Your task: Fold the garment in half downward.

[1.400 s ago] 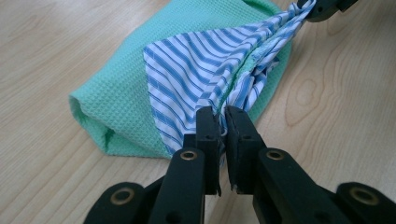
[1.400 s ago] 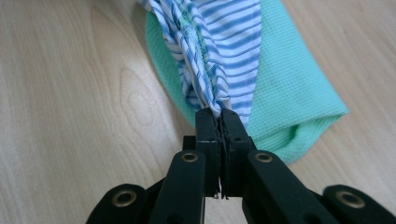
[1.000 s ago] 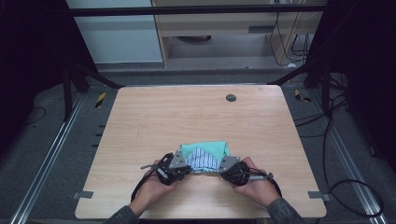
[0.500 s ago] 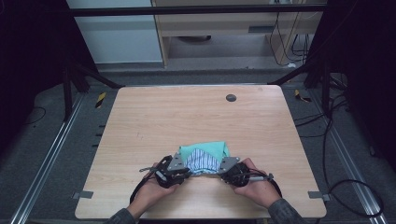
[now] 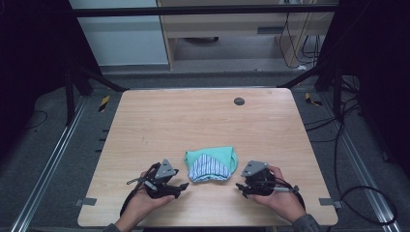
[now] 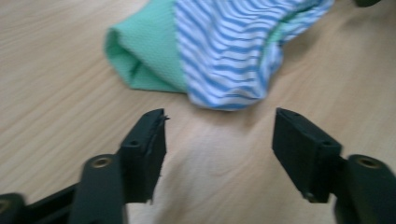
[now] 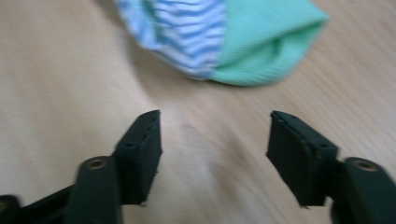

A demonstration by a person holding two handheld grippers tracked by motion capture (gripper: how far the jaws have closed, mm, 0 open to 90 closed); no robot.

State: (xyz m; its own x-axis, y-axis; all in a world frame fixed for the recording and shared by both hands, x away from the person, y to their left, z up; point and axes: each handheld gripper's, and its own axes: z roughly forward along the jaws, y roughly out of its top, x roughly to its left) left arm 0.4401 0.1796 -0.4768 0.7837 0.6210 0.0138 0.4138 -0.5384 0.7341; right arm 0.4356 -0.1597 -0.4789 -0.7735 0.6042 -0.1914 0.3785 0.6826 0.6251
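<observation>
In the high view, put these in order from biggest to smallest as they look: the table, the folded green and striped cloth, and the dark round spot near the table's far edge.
1. table, by far the largest.
2. folded green and striped cloth, lying between the two grippers.
3. dark round spot, the smallest; it sits farther from the camera, but the gap is too plain for that to matter.

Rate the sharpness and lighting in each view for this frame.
High view: sharp and evenly lit on the wooden table, dark surroundings. Left gripper view: the folded green and blue-striped cloth is slightly soft, the black jaws crisp. Right gripper view: wood grain and cloth are smeared by motion blur; no glare.
</observation>
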